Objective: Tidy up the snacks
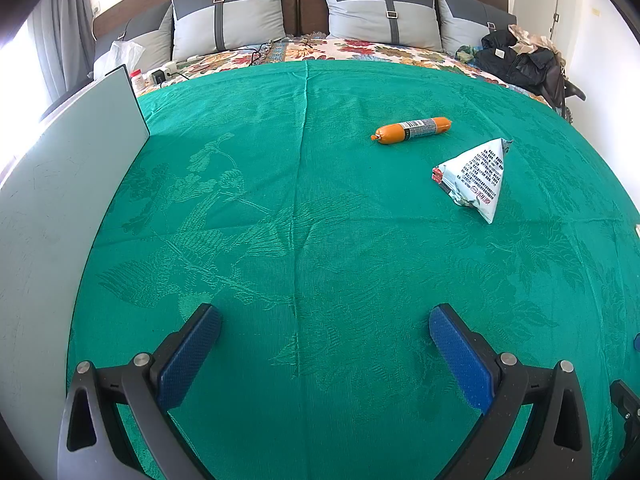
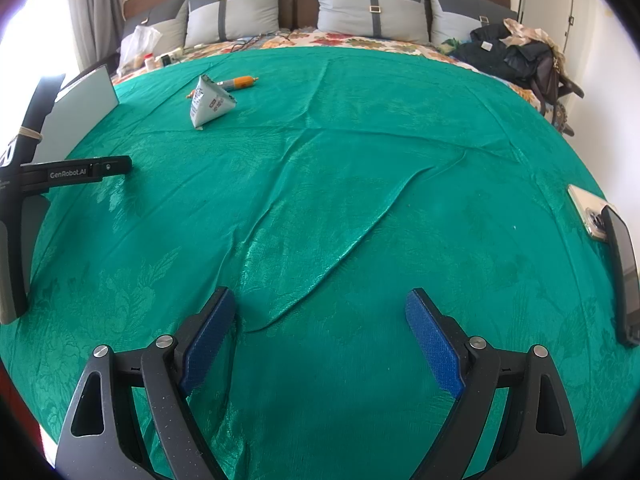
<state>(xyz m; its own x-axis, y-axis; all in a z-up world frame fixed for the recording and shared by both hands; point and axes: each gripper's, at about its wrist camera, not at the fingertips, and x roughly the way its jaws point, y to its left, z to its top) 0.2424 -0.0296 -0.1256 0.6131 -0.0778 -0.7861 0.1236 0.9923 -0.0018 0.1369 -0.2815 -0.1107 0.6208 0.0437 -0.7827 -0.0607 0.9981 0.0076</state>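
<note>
- Two snacks are lying on the green bed cover (image 1: pixel 280 208): sausage (image 1: pixel 414 129), long axis running left-right, and triangular packet (image 1: pixel 476 178) just beside it.
- Left gripper (image 1: pixel 325 344) is hovering with fingers wide apart, holding nothing; snacks sit ahead, to its right.
- Right gripper (image 2: pixel 320 334) is likewise spread and holding nothing; snacks sit far ahead-left, so the left hand looks nearer.

Green bedspread (image 2: pixel 360 160): woven cloth w/ damask leaf pattern, slight sheen, creased. Sausage (image 1: pixel 412 129) in glossy orange plastic casing; triangular snack packet (image 1: pixel 476 178) in shiny printed foil-type film. Gripper pads (image 1: pixel 188 360): rough blue rubber on matt black plastic w/ metal pins.
</note>
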